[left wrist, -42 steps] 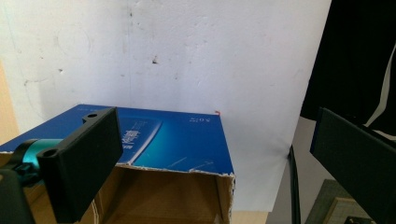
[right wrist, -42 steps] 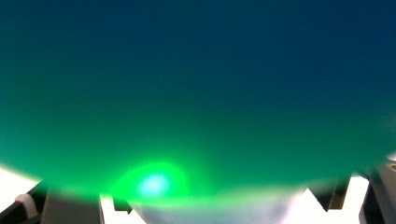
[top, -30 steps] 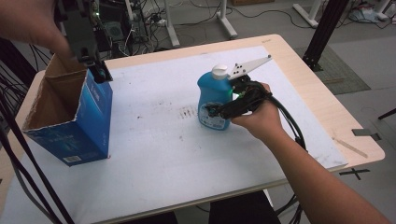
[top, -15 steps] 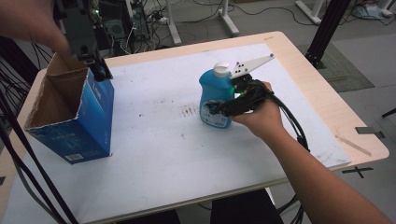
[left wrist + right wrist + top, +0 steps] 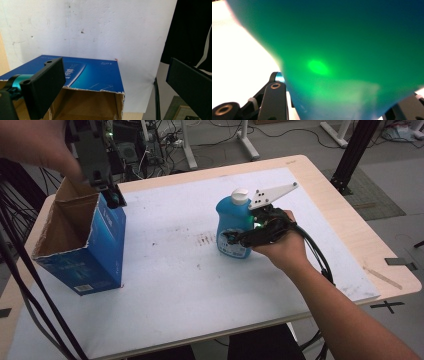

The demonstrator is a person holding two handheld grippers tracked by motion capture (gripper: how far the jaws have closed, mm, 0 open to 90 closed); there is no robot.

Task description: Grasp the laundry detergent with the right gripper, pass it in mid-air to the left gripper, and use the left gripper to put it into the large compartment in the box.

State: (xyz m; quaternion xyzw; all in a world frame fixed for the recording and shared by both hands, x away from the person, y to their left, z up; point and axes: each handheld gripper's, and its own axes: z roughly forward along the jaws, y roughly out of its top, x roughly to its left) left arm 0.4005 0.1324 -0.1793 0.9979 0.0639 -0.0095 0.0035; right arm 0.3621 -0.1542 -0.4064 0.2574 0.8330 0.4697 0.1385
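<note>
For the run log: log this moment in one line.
left gripper: open, over box rim | right gripper: shut on blue bottle | bottle upright on table

Open box [image 5: 82, 245] at the table's [image 5: 165, 310] left, bottle [image 5: 233, 225] upright right of centre, well apart.

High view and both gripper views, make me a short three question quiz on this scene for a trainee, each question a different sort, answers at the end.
1. True or false: the blue bottle lies on its side.
2. Multiple choice: the left gripper is at (A) the bottle's white cap, (B) the top edge of the open blue cardboard box, (C) the bare table edge.
3. Fill in: the right gripper is shut on the ____.

Key
1. False; it stands upright on the white sheet.
2. B; its jaws stand apart over the box's rim.
3. Blue bottle.
</note>
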